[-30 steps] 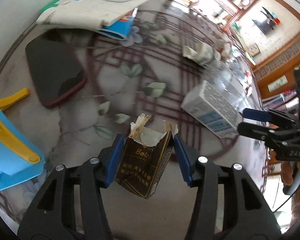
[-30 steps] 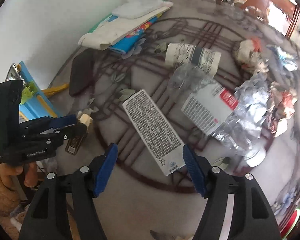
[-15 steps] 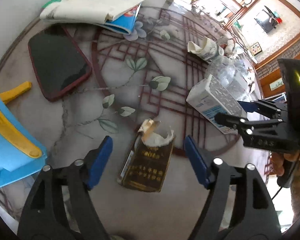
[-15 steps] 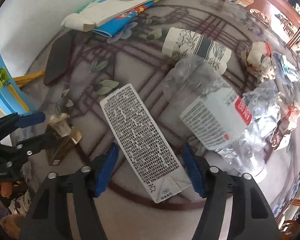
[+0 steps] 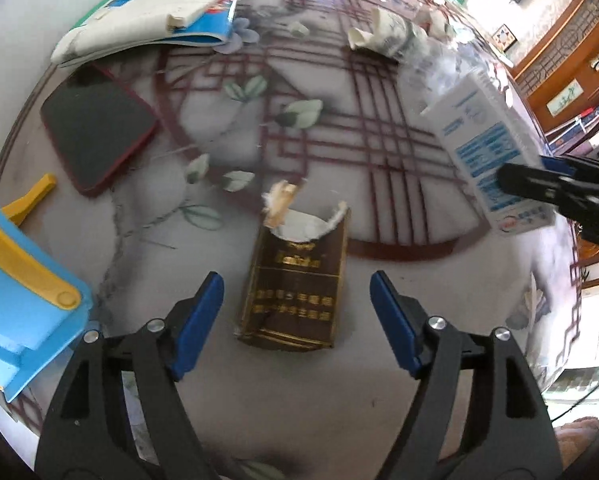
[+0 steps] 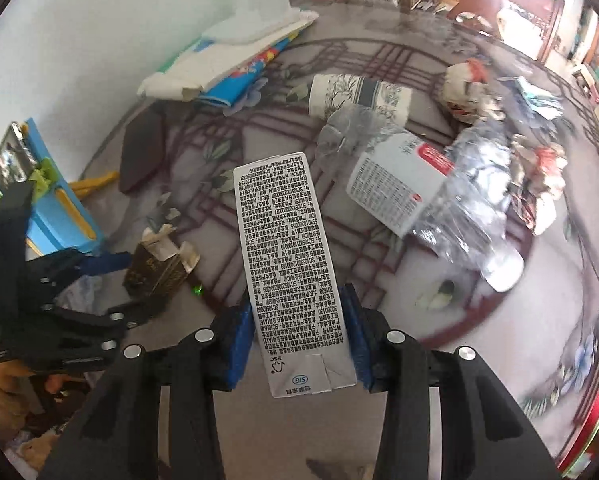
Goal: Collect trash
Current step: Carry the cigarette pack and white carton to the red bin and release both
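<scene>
Currently, your right gripper [image 6: 297, 344] pinches the white milk carton [image 6: 289, 264] near its base; its jaws have just been closing, and the blue pads [image 6: 239, 340] now press both long sides, so the printed face stays toward the camera. Gripping low on the narrow sides leaves most of the carton projecting forward, which probably makes it easier to carry clear of the other litter.

Your left gripper [image 5: 297, 322] stands spread above the brown cigarette pack [image 5: 295, 284]. Its jaws have just been narrowing a little, yet neither pad [image 5: 197, 320] touches the pack, which lies flat on the glass tabletop [image 5: 379, 300] between them with its torn end pointing away. The spread is wider than the pack, so you appear to have room to descend and close across its sides.

Remaining trash sits beyond the carton in the right wrist view: a crushed clear plastic bottle [image 6: 451, 188], a patterned paper cup [image 6: 359, 96] on its side and crumpled wrappers [image 6: 471, 92]. Leave the phone [image 5: 95, 128] and the stacked books [image 5: 147, 20] near the wall; they do not look like trash. No bin is visible in either view.
</scene>
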A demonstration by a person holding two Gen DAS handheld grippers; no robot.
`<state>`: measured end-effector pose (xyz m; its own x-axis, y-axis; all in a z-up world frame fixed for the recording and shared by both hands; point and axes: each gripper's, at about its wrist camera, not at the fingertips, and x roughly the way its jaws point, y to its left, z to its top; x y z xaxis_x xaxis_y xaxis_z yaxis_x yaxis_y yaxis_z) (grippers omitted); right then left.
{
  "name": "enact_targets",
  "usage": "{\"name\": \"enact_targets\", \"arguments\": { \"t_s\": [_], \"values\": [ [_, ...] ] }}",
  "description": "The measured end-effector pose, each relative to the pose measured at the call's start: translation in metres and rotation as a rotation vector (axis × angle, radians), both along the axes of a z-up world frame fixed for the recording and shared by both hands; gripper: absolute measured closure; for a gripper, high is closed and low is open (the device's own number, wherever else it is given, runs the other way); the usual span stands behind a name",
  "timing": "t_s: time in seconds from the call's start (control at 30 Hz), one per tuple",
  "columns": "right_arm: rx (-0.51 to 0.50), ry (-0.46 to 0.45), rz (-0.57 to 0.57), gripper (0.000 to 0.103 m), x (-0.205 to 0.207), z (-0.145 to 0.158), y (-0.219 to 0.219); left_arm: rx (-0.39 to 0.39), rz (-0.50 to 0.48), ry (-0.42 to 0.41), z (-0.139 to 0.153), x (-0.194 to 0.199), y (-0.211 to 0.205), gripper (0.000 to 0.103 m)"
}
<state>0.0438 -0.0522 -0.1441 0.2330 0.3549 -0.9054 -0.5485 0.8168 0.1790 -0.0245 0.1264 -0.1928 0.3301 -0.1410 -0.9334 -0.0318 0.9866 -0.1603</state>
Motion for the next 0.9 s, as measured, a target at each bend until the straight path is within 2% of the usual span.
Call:
{"name": "enact_targets", "arguments": {
  "t_s": [0.03, 0.07, 0.17, 0.33, 0.6, 0.9],
  "values": [
    [0.008, -0.008, -0.008, 0.063, -0.005, 0.003, -0.003, 0.002, 0.0, 0.003, -0.001, -0.001, -0.002, 0.042],
    [0.017, -0.016, -0.017, 0.063, -0.01, 0.006, -0.005, 0.005, 0.0, 0.007, -0.003, 0.0, -0.003, 0.056],
    [0.047, -0.041, -0.061, 0.063, -0.024, 0.015, -0.017, -0.005, 0.037, -0.021, 0.003, -0.002, -0.003, 0.058],
    [0.1, -0.088, -0.185, 0.063, -0.035, 0.032, -0.047, -0.029, 0.07, -0.141, 0.035, 0.0, -0.007, 0.059],
    [0.176, -0.125, -0.374, 0.063, -0.04, 0.052, -0.101, -0.08, -0.013, -0.282, 0.084, 0.024, -0.054, 0.059],
    [0.209, -0.181, -0.529, 0.063, -0.051, 0.063, -0.153, -0.137, -0.125, -0.342, 0.106, 0.039, -0.112, 0.058]
  ]
}}
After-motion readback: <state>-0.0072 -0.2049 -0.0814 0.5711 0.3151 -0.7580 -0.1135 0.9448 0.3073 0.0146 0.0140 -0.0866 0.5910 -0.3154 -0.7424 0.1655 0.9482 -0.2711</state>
